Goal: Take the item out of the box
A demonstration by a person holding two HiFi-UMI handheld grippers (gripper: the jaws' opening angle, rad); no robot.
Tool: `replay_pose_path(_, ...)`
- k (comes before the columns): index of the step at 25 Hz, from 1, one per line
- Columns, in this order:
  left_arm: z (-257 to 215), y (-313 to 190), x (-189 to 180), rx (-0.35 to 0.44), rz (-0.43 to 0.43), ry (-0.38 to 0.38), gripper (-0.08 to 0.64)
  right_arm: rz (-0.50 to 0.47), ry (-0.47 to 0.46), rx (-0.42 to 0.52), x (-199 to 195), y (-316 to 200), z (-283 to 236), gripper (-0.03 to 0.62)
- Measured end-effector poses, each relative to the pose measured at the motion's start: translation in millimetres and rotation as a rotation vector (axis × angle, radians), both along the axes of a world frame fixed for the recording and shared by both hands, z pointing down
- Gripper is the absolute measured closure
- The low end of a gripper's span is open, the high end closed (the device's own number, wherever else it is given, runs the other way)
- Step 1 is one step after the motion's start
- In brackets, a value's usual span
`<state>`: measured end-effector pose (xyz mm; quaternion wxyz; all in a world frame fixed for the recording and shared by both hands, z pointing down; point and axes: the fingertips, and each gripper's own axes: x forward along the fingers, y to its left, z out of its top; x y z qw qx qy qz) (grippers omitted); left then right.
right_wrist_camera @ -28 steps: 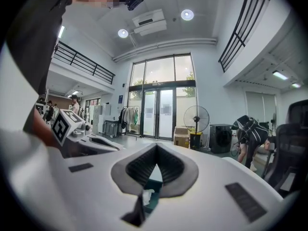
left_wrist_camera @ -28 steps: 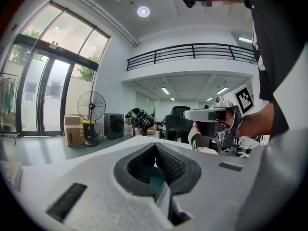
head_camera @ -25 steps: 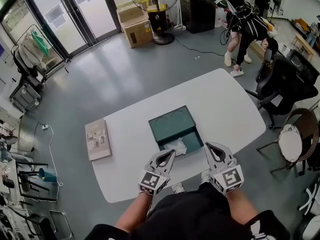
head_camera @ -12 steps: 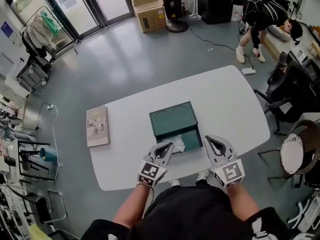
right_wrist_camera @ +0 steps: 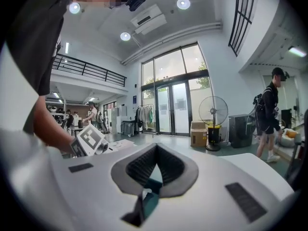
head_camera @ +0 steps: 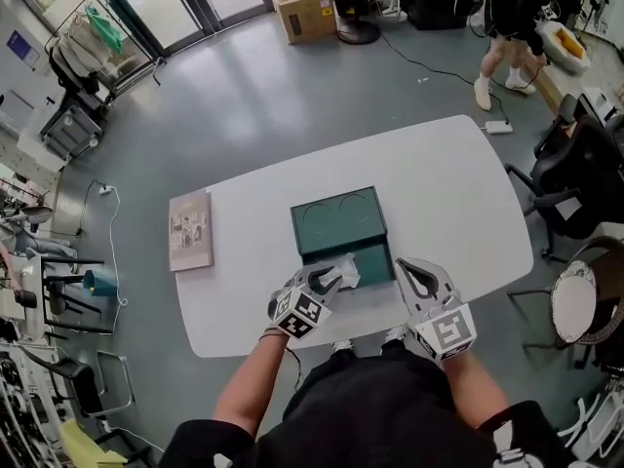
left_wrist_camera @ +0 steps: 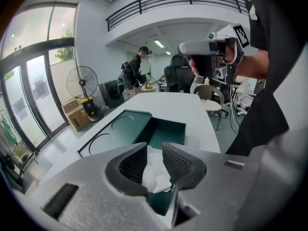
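Note:
A dark green box (head_camera: 336,224) lies open on the white table (head_camera: 448,183), its near compartment holding a crumpled white item (head_camera: 346,271). My left gripper (head_camera: 327,279) reaches into that compartment from the front. In the left gripper view its jaws are opening, and the white item (left_wrist_camera: 155,170) sits between the two ribbed pads (left_wrist_camera: 132,163), which stand apart. The box (left_wrist_camera: 125,129) stretches away behind them. My right gripper (head_camera: 408,266) hovers just right of the box near the table's front edge. It is shut, with nothing between its tips (right_wrist_camera: 155,147).
A thin booklet (head_camera: 189,230) lies at the table's left end. Office chairs (head_camera: 575,178) and a round stool (head_camera: 573,300) stand to the right. A person (head_camera: 512,18) stands at the far right. A cardboard carton (head_camera: 307,8) sits by the glass doors.
My left gripper has moved forward to the box's near compartment and its jaws have spread around the white item. The right gripper has barely shifted.

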<state>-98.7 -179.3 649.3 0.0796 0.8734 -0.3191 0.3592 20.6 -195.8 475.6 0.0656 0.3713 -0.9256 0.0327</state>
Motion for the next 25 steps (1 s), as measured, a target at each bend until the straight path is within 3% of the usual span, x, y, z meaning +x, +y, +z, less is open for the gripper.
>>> replay_pose_path(9,54,-7,-8,-0.127,0.11,-0.155,0.449,-0.007,0.005,-0.028,3,2,9,0.586)
replay_pose_path(14,78,-3,-9,-0.227,0.146,-0.194,0.442,0.006,0.015,-0.044,9,2,12,0.586)
replay_pose_path(25,90,-3,-8,-0.252,0.177,-0.271,0.456,0.013,0.02,-0.038,14,-2,10,0.586)
